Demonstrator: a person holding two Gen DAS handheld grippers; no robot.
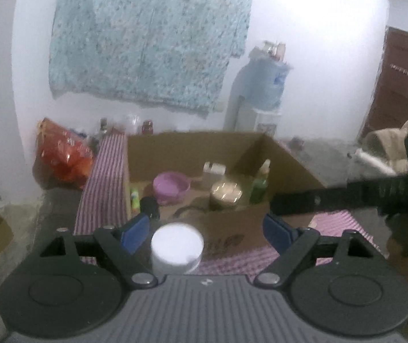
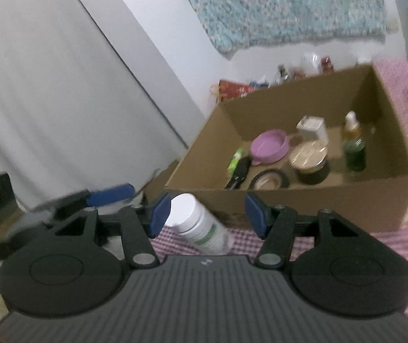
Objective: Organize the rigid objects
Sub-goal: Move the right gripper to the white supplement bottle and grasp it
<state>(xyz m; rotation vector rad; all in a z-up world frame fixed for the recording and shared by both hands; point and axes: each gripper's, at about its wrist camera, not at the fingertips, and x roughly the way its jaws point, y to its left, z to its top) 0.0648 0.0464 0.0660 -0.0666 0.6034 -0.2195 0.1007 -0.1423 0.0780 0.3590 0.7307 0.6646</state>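
A white plastic bottle (image 1: 176, 247) with a white cap stands on the striped cloth in front of an open cardboard box (image 1: 232, 148). It also shows in the right wrist view (image 2: 196, 223). My left gripper (image 1: 207, 233) is open, its blue pads wide apart, the bottle near the left pad. My right gripper (image 2: 208, 214) is open too, the bottle close to its left pad. The box (image 2: 312, 197) holds a purple bowl (image 2: 269, 145), a gold-lidded jar (image 2: 308, 157), a green bottle (image 2: 354, 145), a white container (image 2: 312, 127), a tape roll (image 2: 269, 180) and a black brush (image 2: 239, 173).
The box sits on a pink striped cloth (image 1: 104, 188). An orange bag (image 1: 61, 154) and small jars stand by the wall at the left. A water dispenser (image 1: 258, 91) is behind the box. The right gripper's black arm (image 1: 347, 194) crosses the left view.
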